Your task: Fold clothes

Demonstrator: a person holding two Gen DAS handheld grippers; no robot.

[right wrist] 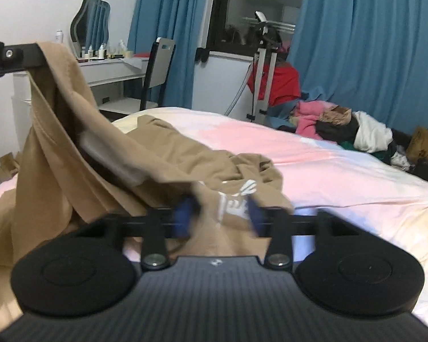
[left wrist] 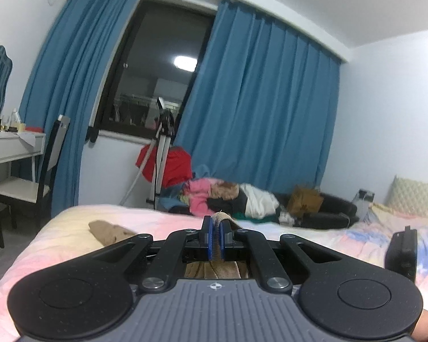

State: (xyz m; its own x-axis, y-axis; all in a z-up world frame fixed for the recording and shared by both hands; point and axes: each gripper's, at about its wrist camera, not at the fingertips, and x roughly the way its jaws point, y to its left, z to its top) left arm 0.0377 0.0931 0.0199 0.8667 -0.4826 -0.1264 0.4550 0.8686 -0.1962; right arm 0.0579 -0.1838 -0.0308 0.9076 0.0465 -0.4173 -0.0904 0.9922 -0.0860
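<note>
A tan garment point(right wrist: 80, 159) with a white print lies partly on the pink bed point(right wrist: 314, 159) and hangs up to the left. My left gripper point(left wrist: 216, 236) is shut on a fold of it point(left wrist: 222, 217) and holds it raised; that gripper also shows at the upper left of the right wrist view point(right wrist: 28, 57) with the cloth draped from it. My right gripper point(right wrist: 219, 213) is open, its blue pads point(right wrist: 185, 213) on either side of the printed part of the garment point(right wrist: 231, 202). More of the tan cloth lies on the bed in the left wrist view point(left wrist: 108, 230).
A pile of mixed clothes point(left wrist: 231, 196) lies past the bed's far edge, by a red bag point(left wrist: 168, 165) and a metal stand point(left wrist: 162, 142). A white dressing table point(left wrist: 11, 145) and a chair point(left wrist: 28, 182) stand at the left. Blue curtains point(left wrist: 256, 99) frame a dark window.
</note>
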